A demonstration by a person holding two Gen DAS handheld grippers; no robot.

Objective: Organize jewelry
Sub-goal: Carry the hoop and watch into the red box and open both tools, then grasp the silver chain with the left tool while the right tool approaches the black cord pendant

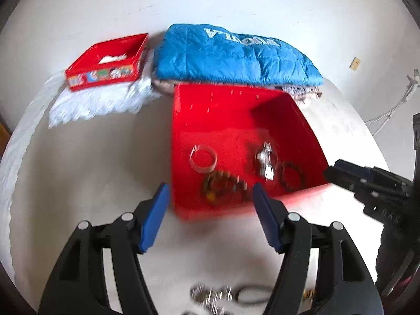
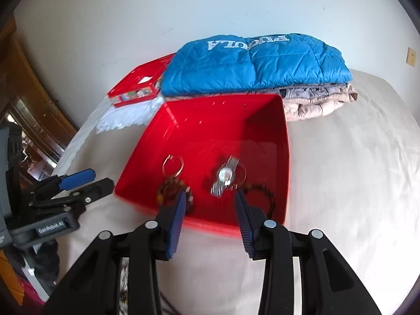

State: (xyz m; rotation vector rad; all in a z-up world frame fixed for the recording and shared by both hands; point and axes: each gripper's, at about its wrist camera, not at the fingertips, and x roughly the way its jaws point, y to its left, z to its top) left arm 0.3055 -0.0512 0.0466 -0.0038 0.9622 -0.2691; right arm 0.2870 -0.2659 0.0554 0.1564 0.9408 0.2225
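An open red box (image 1: pixel 223 110) lies on the pale bed cover. On its floor are a clear bangle (image 1: pixel 203 158), a brown beaded bracelet (image 1: pixel 223 185), a silver watch (image 1: pixel 266 161) and a dark beaded bracelet (image 1: pixel 292 176). My left gripper (image 1: pixel 210 197) hovers over the box's near edge, open and holding nothing. More loose jewelry (image 1: pixel 212 295) lies blurred on the cover beneath it. In the right wrist view my right gripper (image 2: pixel 210 202) is also open and empty above the box (image 2: pixel 223 131), just short of the watch (image 2: pixel 224 177). The left gripper (image 2: pixel 84 181) shows at the left.
A folded blue quilted jacket (image 1: pixel 236 55) on other folded clothes lies right behind the box. A small red box (image 1: pixel 107 61) stands on a white fringed cloth (image 1: pixel 99 102) at the back left. Wooden furniture (image 2: pixel 31 99) stands beside the bed at the left.
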